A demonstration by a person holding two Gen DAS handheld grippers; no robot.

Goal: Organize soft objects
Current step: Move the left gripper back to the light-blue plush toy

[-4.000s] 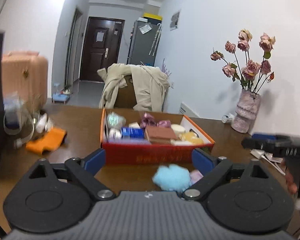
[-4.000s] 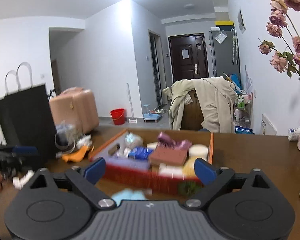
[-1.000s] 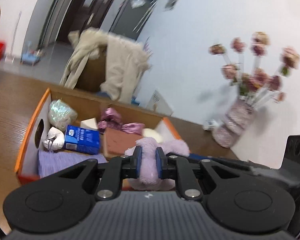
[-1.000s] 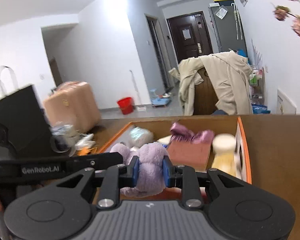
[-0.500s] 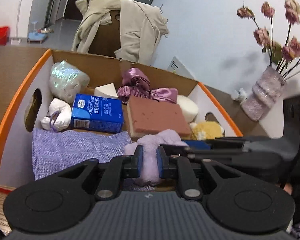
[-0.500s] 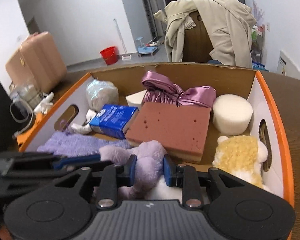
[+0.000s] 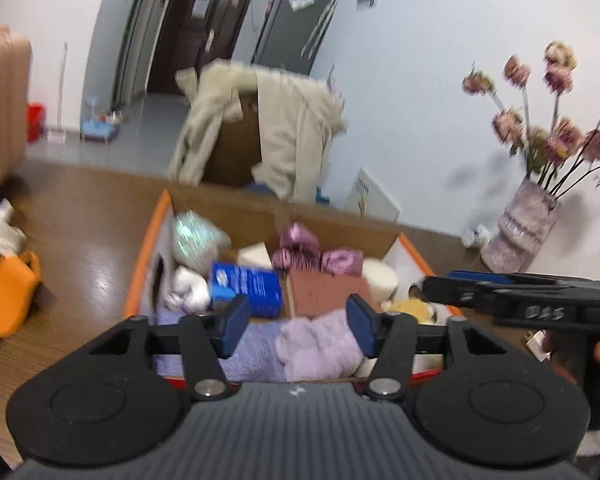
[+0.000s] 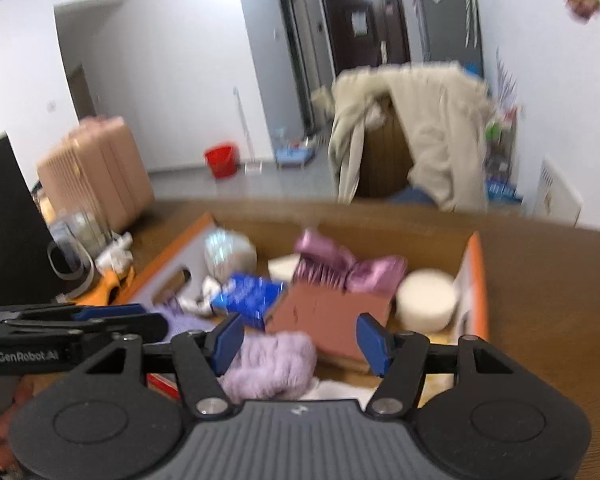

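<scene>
A lilac plush toy (image 7: 320, 346) lies in the front of the orange-edged cardboard box (image 7: 148, 256), also seen in the right wrist view (image 8: 274, 364). My left gripper (image 7: 298, 326) is open and empty just above and in front of the plush. My right gripper (image 8: 300, 338) is open and empty over the same plush. The box (image 8: 478, 280) also holds a brown sponge (image 8: 332, 316), a blue packet (image 7: 248, 284), purple satin cloth (image 8: 340, 264), a white round sponge (image 8: 426, 296), a yellow plush (image 7: 414, 306) and a lilac towel (image 7: 244, 354).
The box stands on a brown wooden table (image 7: 80, 232). An orange item (image 7: 4, 300) and clutter lie at the left. A vase of dried roses (image 7: 520, 232) stands at the right. A chair draped with a beige coat (image 7: 268, 136) is behind the table. A black bag (image 8: 8, 220) stands at left.
Both grippers have opened and let go of the lilac plush, which now lies in the box. Both have pulled back and up from the box.
</scene>
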